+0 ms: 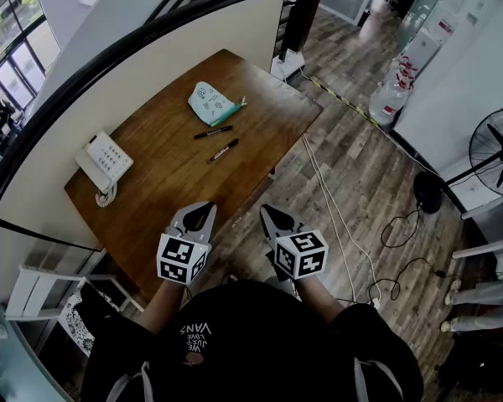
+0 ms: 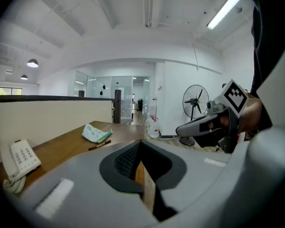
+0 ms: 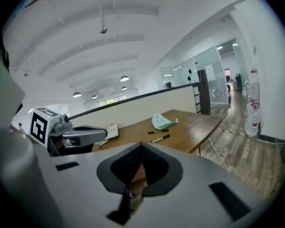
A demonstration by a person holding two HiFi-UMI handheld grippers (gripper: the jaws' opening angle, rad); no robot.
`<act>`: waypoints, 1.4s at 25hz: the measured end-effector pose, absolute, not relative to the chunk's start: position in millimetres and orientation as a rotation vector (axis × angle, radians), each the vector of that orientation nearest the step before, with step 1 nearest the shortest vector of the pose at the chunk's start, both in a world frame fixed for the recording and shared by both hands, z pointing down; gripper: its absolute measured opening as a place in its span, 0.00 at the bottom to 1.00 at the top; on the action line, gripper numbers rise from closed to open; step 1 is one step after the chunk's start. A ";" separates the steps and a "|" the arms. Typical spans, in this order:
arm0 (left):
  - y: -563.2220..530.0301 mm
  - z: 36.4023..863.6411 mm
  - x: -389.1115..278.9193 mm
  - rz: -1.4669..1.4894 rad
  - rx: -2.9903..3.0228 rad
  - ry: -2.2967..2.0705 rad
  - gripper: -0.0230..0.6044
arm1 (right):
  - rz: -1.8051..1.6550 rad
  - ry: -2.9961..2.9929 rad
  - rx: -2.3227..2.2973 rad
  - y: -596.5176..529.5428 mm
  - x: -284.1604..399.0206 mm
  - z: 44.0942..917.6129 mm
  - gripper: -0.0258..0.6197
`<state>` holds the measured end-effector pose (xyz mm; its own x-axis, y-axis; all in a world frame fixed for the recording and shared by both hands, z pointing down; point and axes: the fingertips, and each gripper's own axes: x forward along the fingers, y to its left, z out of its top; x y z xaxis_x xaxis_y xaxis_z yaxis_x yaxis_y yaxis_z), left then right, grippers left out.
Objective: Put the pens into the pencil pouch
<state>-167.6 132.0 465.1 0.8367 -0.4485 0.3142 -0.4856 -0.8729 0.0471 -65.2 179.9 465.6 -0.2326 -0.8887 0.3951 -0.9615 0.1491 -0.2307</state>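
A pale green pencil pouch [image 1: 214, 104] lies flat at the far end of the wooden table [image 1: 168, 191]. Two black pens [image 1: 213, 131] [image 1: 223, 150] lie just in front of it, apart from each other and from the pouch. My left gripper [image 1: 206, 208] and right gripper [image 1: 265, 212] hang side by side at the table's near edge, well short of the pens, both shut and empty. In the left gripper view the pouch [image 2: 96, 133] and one pen [image 2: 99, 145] lie far ahead of the shut jaws [image 2: 141, 144]. The right gripper view shows the pouch [image 3: 162, 121] and both pens [image 3: 157, 131] [image 3: 159, 138] beyond its shut jaws [image 3: 141, 148].
A white desk phone [image 1: 105, 162] with a coiled cord sits at the table's left corner. A cream partition wall [image 1: 134, 74] runs along the table's far side. On the wooden floor to the right are cables [image 1: 344, 224], water bottles [image 1: 390, 99] and a standing fan [image 1: 499, 149].
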 end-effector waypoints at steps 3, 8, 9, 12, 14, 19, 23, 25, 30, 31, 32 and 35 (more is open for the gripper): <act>124.4 468.9 -170.3 0.454 2.891 -0.738 0.05 | 0.651 -2.252 1.851 173.1 -67.0 466.9 0.06; 116.1 474.5 -164.4 0.452 2.875 -0.767 0.05 | 0.645 -2.271 1.859 164.8 -58.9 468.0 0.06; 113.4 475.1 -161.7 0.452 2.873 -0.778 0.06 | 0.648 -2.269 1.865 162.6 -54.3 468.9 0.06; 103.2 477.8 -155.6 0.454 2.851 -0.831 0.06 | 0.669 -2.267 1.862 156.4 -41.6 474.1 0.06; 97.3 480.0 -151.4 0.458 2.827 -0.862 0.06 | 0.691 -2.278 1.837 152.2 -34.2 478.4 0.06; 84.9 478.9 -128.7 0.460 2.791 -0.911 0.06 | 0.698 -2.299 1.777 136.3 -5.7 480.6 0.06; 73.5 477.4 -105.3 0.447 2.756 -0.976 0.06 | 0.686 -2.336 1.705 119.2 18.0 480.8 0.06; 69.8 476.7 -92.8 0.443 2.733 -1.013 0.10 | 0.676 -2.356 1.661 111.1 30.0 480.5 0.07; 57.2 477.6 -72.2 0.426 2.656 -1.142 0.22 | 0.654 -2.413 1.526 87.0 51.9 479.9 0.21; 55.6 477.4 -68.8 0.422 2.641 -1.169 0.22 | 0.651 -2.424 1.496 83.1 55.7 479.5 0.21; 55.0 477.2 -65.0 0.419 2.625 -1.194 0.22 | 0.648 -2.434 1.467 80.1 59.8 479.2 0.21; 56.1 478.6 -53.6 0.413 2.575 -1.263 0.22 | 0.640 -2.459 1.386 74.4 72.6 479.3 0.21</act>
<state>-53.6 56.1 478.6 0.5858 -0.7287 0.3548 -0.7976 -0.5961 0.0926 72.6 74.4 479.3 -0.5179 -0.7473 0.4163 -0.8554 0.4520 -0.2528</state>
